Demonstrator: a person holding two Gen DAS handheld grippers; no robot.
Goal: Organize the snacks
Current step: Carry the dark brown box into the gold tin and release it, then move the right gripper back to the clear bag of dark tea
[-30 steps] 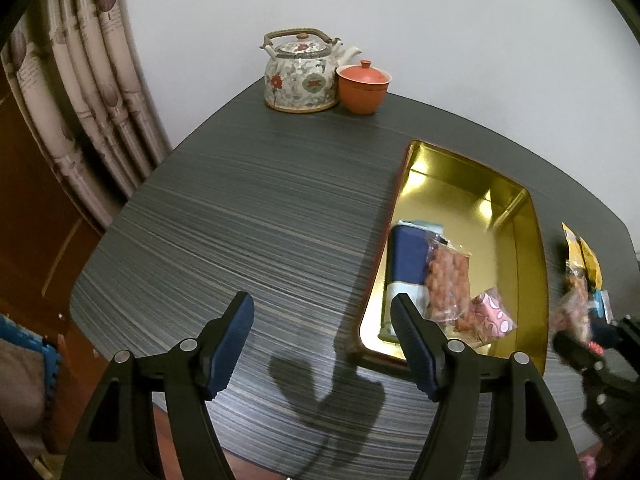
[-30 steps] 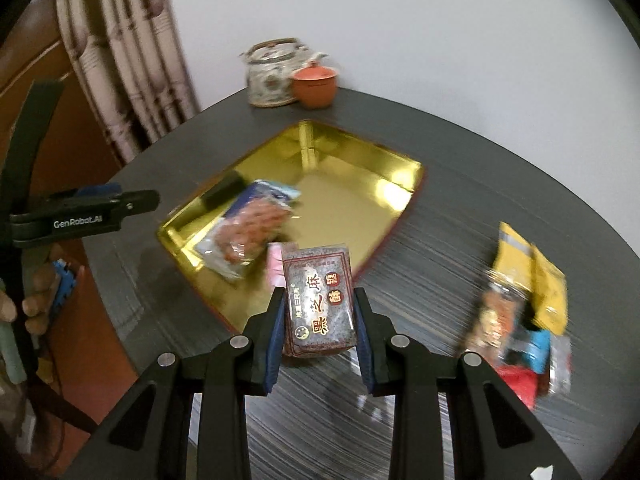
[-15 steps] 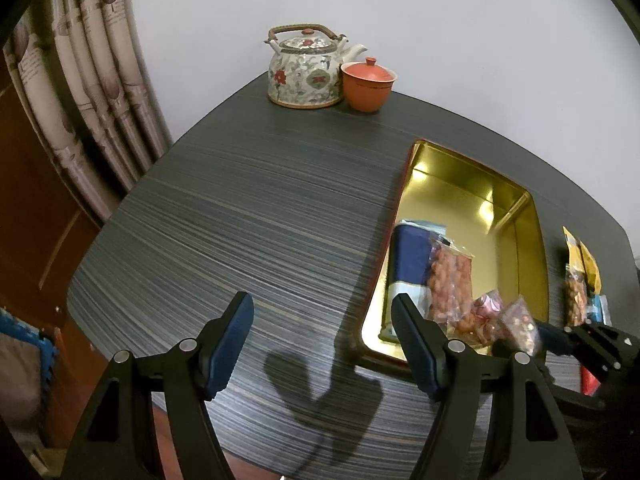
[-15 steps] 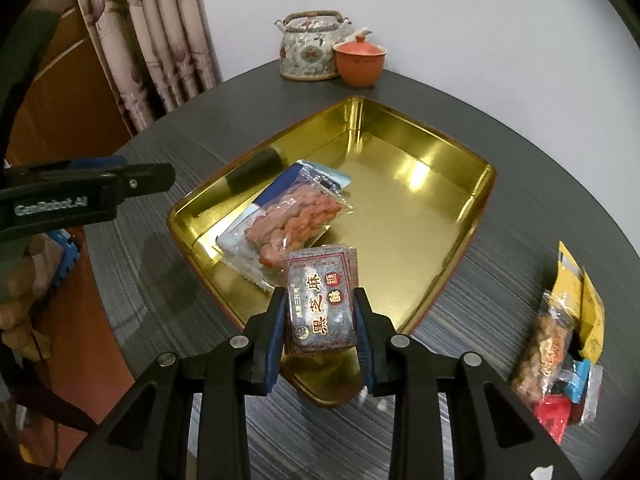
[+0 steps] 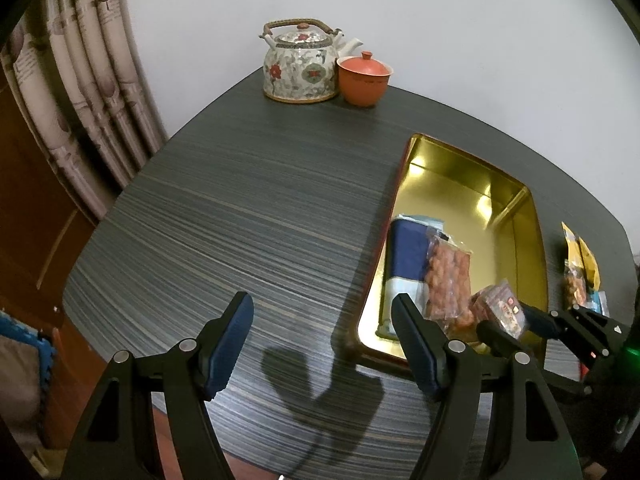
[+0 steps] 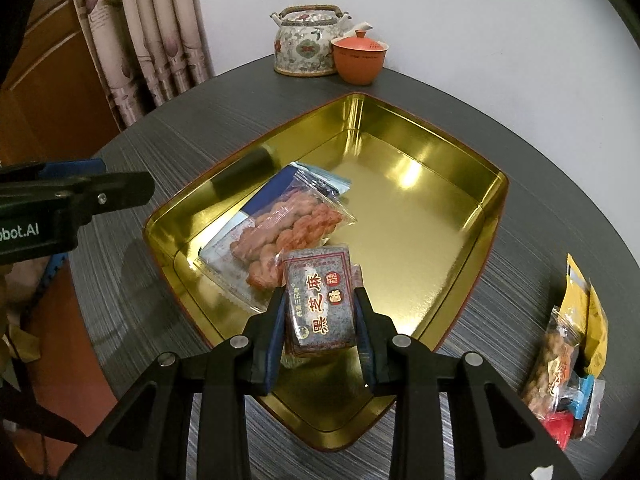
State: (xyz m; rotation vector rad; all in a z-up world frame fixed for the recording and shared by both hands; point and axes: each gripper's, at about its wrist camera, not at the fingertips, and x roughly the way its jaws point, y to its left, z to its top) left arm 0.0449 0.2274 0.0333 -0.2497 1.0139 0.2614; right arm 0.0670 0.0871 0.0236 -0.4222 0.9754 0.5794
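Over the near corner of the gold tray [image 6: 460, 184], my right tool [image 6: 320, 312] hangs clenched on a dark sesame snack packet [image 6: 320, 300], one pad pressing each long edge. That packet stands between the pads with its long axis running away from the wrist, its printed face turned up toward the camera, and its far end leans out over the tray floor. It lies directly above the tray's near end, just beside the twisted-pastry bag [image 6: 288, 228] that already rests there on a blue-and-white packet [image 6: 272, 188]. Bare gold floor lies beyond and to the right of these two, so I judge that the coming move is a short lowering and release, with the packet's far end set down first, either beside the pastry bag or partly overlapping it.

My left tool [image 5: 320, 340] hovers released over the dark striped surface [image 5: 240, 200], to the left of the tray rim, grasping nothing. It is the farther of the two from the remaining loose snacks [image 6: 568, 352], which lie in a small heap on the surface well to the right of the tray. I judge that the right hand is therefore the better placed to fetch them next. A teapot [image 6: 308, 46] and an orange lidded cup [image 6: 358, 58] stand at the far edge, well apart from the work.
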